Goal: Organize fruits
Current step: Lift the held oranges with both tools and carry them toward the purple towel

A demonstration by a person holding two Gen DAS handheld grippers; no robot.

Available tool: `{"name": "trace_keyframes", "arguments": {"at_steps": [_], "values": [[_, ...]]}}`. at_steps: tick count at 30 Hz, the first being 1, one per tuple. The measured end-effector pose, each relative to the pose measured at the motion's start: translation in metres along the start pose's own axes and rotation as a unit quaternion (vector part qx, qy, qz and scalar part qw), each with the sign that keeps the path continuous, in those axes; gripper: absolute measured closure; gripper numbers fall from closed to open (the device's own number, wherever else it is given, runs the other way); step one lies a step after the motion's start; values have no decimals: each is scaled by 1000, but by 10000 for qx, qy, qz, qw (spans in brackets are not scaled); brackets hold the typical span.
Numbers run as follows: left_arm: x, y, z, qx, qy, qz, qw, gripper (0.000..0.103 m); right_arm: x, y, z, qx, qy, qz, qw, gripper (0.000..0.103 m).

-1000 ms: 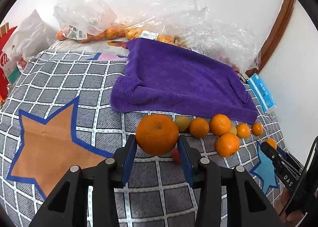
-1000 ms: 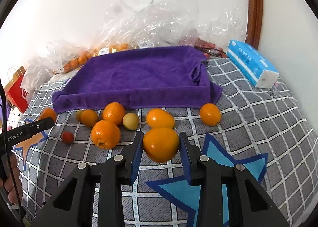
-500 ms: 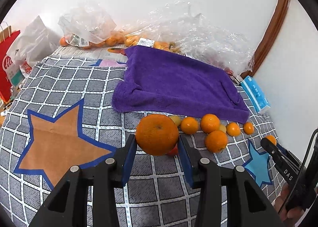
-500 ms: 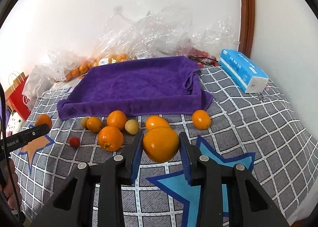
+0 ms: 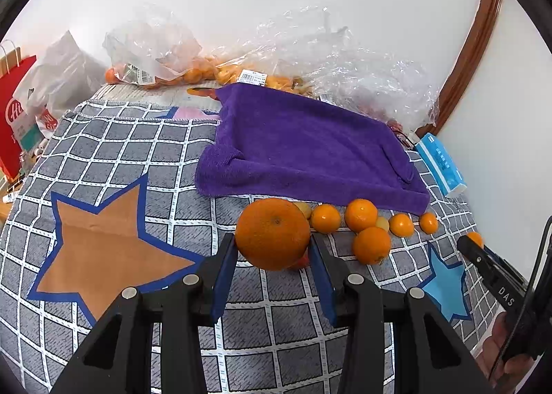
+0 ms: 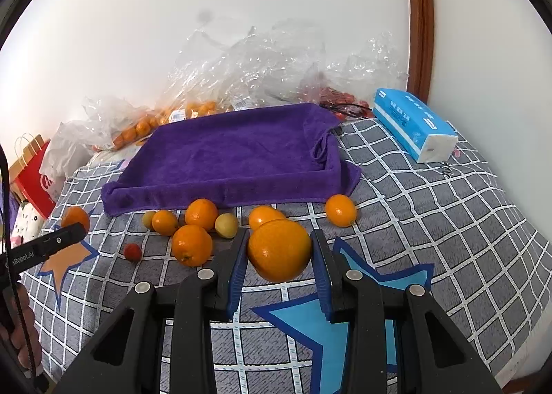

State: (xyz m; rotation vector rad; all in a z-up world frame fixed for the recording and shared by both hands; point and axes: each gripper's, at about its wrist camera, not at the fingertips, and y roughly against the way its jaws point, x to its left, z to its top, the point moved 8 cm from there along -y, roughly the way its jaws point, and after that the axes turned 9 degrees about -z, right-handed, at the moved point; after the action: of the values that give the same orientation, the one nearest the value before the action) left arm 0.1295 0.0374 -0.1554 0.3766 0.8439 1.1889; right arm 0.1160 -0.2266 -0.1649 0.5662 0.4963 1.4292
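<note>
— Both hands loaded?

— Yes. The left gripper (image 5: 272, 252) clamps a big orange (image 5: 272, 233), the right gripper (image 6: 278, 256) another orange (image 6: 279, 250), both held up in front of the purple towel (image 6: 238, 156).

— Advice?

— Lower each onto the towel before the jaws part, or they'll roll.

— What's left?

— Five oranges, two yellowish fruits, one small red one, perhaps a strawberry (image 6: 132, 252), along the towel's near edge.

Both views are bright with soft, even daylight. Shadows are faint. Glare glints on the crinkled plastic bags (image 6: 262, 62) at the far wall. Fisheye distortion bends the checked cloth (image 5: 114, 152) at the edges; black vignette rings each corner. Focus is sharp throughout.
</note>
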Motion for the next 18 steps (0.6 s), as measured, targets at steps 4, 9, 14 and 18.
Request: {"name": "trace_keyframes", "arguments": {"at_steps": [4, 9, 14, 18], "values": [[1, 1, 3, -36, -14, 35, 10000, 63, -3, 5, 5, -36, 38, -59, 10000, 67], [-1, 5, 8, -77, 6, -9, 10000, 63, 0, 13, 12, -103, 163, -73, 9998, 67], [-8, 10, 12, -151, -73, -31, 9999, 63, 3, 17, 16, -136, 206, -14, 9997, 67], [-12, 11, 13, -158, -71, -84, 9998, 63, 6, 18, 17, -173, 213, 8, 9996, 67]]}}
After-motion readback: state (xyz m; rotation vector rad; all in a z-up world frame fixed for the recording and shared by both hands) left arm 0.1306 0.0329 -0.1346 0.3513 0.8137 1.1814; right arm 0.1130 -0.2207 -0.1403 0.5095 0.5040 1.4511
